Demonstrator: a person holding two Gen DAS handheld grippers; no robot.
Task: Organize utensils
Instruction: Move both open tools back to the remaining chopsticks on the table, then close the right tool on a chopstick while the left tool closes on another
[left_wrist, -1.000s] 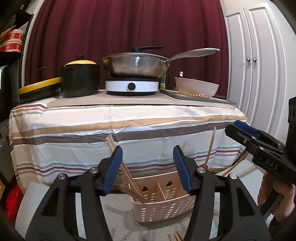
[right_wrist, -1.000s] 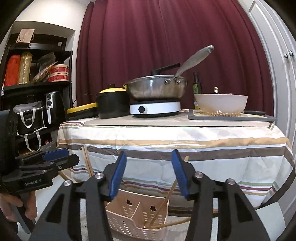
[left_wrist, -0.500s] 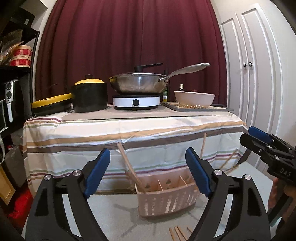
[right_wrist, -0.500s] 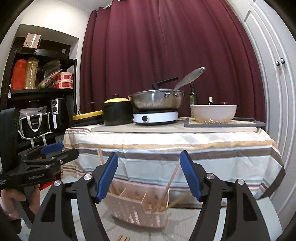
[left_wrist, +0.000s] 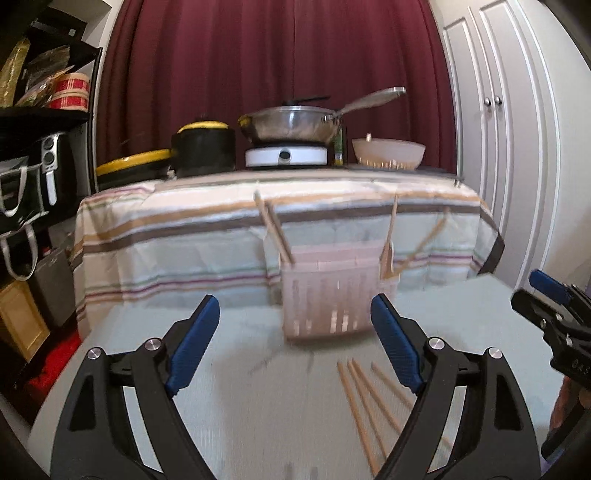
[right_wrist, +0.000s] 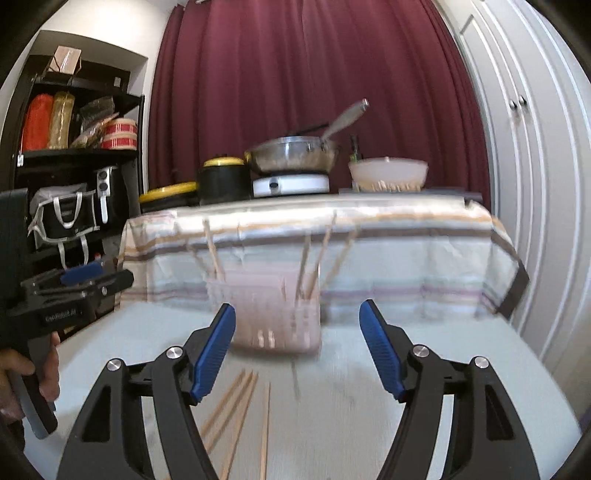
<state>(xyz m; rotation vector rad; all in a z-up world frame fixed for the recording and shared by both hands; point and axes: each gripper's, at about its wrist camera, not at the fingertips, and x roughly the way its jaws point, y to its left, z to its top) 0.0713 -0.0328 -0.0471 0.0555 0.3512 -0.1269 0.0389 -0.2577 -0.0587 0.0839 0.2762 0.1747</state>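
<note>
The loose chopsticks (right_wrist: 240, 417) lie just under the wide-open, empty right gripper (right_wrist: 297, 347), pointing toward the basket (right_wrist: 275, 314) ahead.

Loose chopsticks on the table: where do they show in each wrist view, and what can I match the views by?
Left wrist: chopsticks low, right of centre, inside the right finger.
Right wrist: chopsticks low, left of centre, beside the left finger.
Shared landmark: pink basket, just beyond them in both views.
</note>
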